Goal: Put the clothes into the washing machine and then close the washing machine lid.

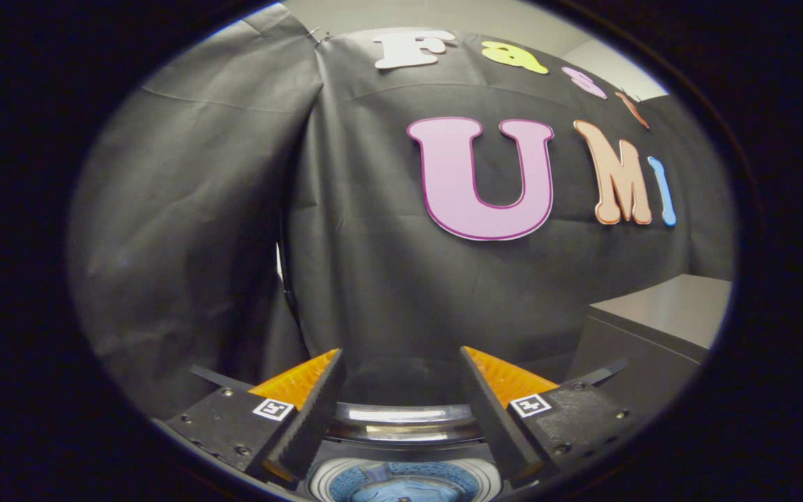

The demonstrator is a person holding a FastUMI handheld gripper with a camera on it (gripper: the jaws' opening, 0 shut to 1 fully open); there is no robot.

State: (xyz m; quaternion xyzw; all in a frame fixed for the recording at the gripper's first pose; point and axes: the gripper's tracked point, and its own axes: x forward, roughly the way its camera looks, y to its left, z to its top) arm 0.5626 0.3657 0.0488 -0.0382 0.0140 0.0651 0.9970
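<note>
My gripper points at the booth's black cloth wall, and its fingers stand wide apart, open, gripping nothing. Low between the fingers I see the top of the washing machine: a shiny curved chrome rim spans the gap between them. Under that rim is the round white-edged drum opening. Blue clothes lie inside the drum. A dark rounded shape, perhaps the raised lid, rises just above the chrome rim; I cannot tell for sure.
A grey cabinet or table stands beyond the right finger, against the cloth wall. The black cloth hangs in folds close behind the machine.
</note>
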